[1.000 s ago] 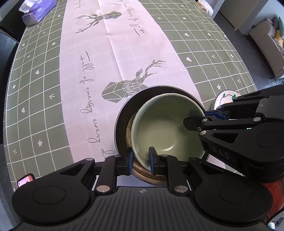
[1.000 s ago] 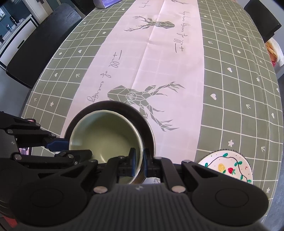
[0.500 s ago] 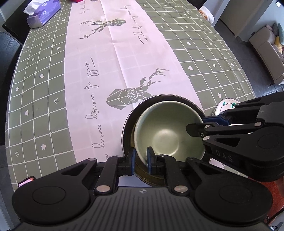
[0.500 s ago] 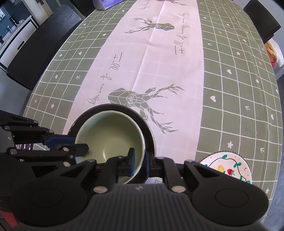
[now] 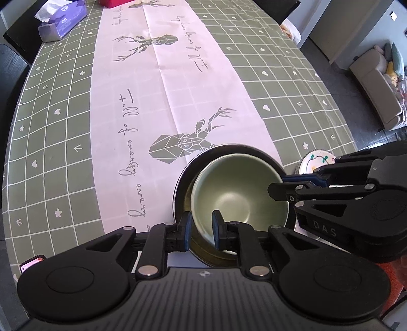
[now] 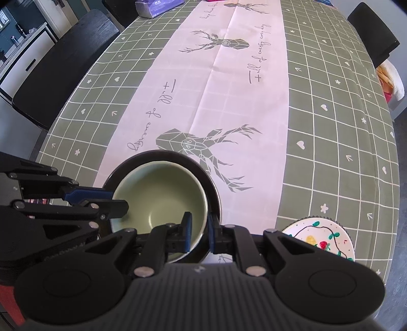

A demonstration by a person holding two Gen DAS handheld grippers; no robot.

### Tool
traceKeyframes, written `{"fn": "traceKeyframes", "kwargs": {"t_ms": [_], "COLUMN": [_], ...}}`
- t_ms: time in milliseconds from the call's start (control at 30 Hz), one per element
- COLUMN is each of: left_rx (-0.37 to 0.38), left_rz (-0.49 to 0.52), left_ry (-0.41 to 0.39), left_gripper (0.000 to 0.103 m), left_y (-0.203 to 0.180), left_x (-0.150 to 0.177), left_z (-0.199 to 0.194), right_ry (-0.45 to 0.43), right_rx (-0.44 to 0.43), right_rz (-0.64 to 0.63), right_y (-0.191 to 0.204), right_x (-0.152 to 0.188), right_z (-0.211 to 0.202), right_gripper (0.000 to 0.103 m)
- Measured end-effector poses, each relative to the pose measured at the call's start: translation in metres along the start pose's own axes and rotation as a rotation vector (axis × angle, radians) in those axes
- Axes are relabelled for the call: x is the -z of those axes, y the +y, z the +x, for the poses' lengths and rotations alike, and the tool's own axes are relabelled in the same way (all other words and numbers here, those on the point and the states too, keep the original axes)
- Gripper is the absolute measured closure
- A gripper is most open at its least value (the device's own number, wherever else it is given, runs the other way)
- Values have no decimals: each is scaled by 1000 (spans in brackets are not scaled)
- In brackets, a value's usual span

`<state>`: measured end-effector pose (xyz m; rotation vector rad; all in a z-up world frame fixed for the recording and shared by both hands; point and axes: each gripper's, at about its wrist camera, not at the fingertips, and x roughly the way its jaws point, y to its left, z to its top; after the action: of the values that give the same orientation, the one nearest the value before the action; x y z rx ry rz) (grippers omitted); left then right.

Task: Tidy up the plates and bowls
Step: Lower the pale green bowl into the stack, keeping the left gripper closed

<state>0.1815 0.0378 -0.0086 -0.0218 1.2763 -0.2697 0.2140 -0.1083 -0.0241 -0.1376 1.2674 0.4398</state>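
Observation:
A pale green bowl [image 5: 236,193] [image 6: 162,198] sits inside a wider dark-rimmed dish [image 5: 203,157] [image 6: 162,152] near the table's front edge. My left gripper [image 5: 201,230] [image 6: 112,201] straddles the bowl's near-left rim. Its jaws are opening, and the pads stand slightly off the wall with the rim between them. My right gripper [image 6: 199,231] [image 5: 282,183] is shut on the bowl's right rim, one pad inside the bowl and one outside. Both grippers point steeply down.
A small white plate [image 5: 315,160] [image 6: 320,239] with a painted pattern lies to the right of the dish at the table edge. A purple tissue box [image 5: 61,21] stands at the far end. A dark bench [image 6: 61,66] and a chair [image 6: 374,38] flank the table.
The left jaws narrowed on the bowl's rim, then spread again. The right jaws widened a little, then pinched the rim. The left view tipped up, showing more of the far table.

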Motion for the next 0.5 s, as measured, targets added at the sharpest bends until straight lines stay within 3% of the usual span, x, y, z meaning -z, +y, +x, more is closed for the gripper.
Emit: {"fn": "traceKeyframes", "kwargs": {"t_ms": [267, 367, 500], "left_rx": [46, 69, 78], "left_rz": [12, 25, 43], "left_ry": [-54, -92, -147], "left_gripper": [83, 76, 69], "left_y": [1, -2, -6], "left_x": [0, 0, 1], "left_z": [-14, -22, -33], "right_ry": [8, -37, -114], "right_rx": [-81, -93, -93], "right_rz": [67, 68, 62], "right_y": [-12, -14, -17], "right_x": [-1, 0, 1], "right_z": [3, -9, -31], "right_gripper": [97, 93, 66]}}
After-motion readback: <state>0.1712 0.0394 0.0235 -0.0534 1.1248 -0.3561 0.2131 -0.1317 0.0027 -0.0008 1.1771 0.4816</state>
